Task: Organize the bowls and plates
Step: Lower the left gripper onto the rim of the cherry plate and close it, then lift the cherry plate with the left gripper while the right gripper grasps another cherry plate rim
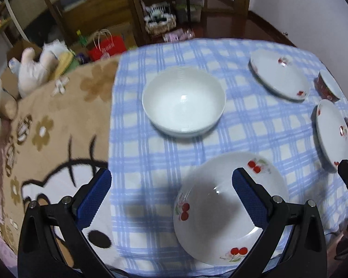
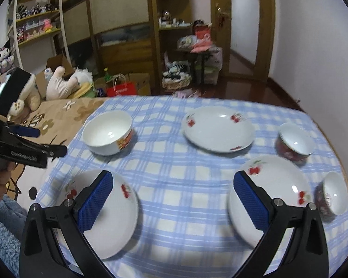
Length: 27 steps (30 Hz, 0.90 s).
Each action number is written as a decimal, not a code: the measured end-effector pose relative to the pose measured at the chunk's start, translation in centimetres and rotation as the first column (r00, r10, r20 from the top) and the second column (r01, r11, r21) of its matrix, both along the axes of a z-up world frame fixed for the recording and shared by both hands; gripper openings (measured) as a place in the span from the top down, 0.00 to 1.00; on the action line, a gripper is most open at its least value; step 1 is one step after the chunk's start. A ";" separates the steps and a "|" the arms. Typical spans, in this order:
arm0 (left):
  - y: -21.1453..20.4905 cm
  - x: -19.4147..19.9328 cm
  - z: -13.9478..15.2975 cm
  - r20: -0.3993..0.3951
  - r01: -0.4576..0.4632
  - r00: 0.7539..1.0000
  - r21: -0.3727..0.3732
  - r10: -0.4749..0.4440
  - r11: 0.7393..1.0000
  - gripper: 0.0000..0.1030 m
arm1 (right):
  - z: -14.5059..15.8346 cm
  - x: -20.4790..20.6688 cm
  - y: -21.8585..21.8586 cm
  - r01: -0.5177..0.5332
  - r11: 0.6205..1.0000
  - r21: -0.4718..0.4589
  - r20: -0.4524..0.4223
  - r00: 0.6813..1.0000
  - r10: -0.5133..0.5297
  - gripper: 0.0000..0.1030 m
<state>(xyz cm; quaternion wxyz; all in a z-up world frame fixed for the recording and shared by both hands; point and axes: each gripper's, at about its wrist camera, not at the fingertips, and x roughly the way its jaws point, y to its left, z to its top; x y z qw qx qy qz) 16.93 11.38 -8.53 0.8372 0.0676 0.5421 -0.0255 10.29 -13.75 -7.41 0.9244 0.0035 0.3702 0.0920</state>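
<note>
**Both grippers released above the checked cloth**

My left gripper [image 1: 171,192] and right gripper [image 2: 173,192] hang spread, empty. On the blue-and-white checked tablecloth [image 2: 174,162]: three white cherry-printed plates [image 2: 218,128], one near the left edge, beside a plain white bowl [image 2: 107,133]; two small red-patterned bowls [image 2: 295,141] along the right edge. Its label is unreadable.
</note>
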 end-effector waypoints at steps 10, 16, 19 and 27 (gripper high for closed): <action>0.4 0.4 -6.7 -0.226 -0.016 0.974 -0.053 0.003 0.998 0.01 | -4.1 0.9 2.9 0.008 1.000 -0.006 -0.150 0.989 -0.008 0.00; 0.4 0.6 -8.4 -0.288 -0.022 0.958 -0.054 0.006 0.998 0.08 | -6.2 1.1 3.4 -0.006 1.000 -0.012 -0.228 0.974 0.003 0.01; 0.3 0.7 -9.3 -0.320 -0.025 0.948 -0.058 0.005 0.998 0.17 | -7.1 1.2 3.4 -0.011 1.000 -0.002 -0.278 0.961 0.011 0.08; 0.7 0.4 -10.8 -0.378 -0.051 0.926 -0.098 0.010 0.994 0.55 | -9.1 0.9 3.7 -0.032 0.999 0.018 -0.360 0.932 0.036 0.66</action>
